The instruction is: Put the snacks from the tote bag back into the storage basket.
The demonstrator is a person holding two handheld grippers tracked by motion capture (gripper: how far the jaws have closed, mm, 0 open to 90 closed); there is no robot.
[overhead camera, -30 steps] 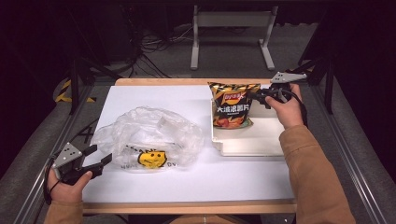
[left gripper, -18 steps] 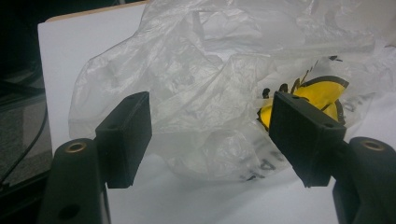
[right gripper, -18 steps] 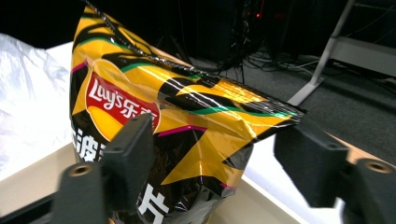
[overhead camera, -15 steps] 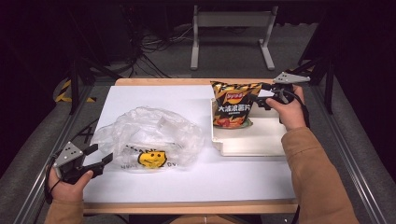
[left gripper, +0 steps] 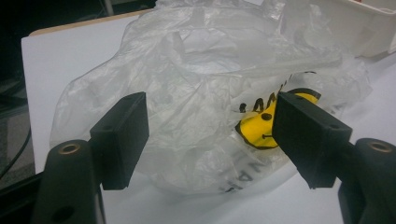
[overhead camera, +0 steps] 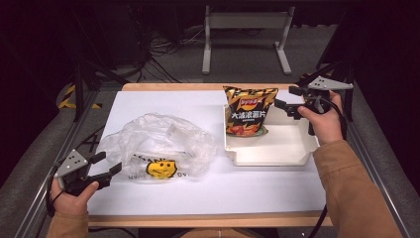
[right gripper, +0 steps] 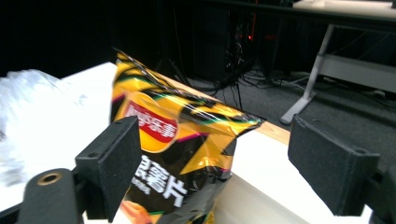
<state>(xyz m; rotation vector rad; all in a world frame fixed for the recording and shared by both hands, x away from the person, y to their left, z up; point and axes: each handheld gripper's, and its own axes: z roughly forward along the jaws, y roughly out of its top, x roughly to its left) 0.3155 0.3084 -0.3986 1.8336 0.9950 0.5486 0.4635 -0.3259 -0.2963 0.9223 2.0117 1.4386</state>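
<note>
Chips bag (overhead camera: 249, 110) stands upright at the back left corner of the white tray (overhead camera: 297, 148), and my right hand-held gripper (overhead camera: 292, 102) sits just beside its right edge with jaws that have just been opening, spread wide and holding nothing, so I judge the bag is set down. My left hand-held gripper (overhead camera: 110, 163) waits with jaws apart at the near edge of the crumpled plastic bag (overhead camera: 158, 148) on the surface (overhead camera: 198, 191), touching none of it. Bagging the chips, I judge, is not yet begun.
</note>
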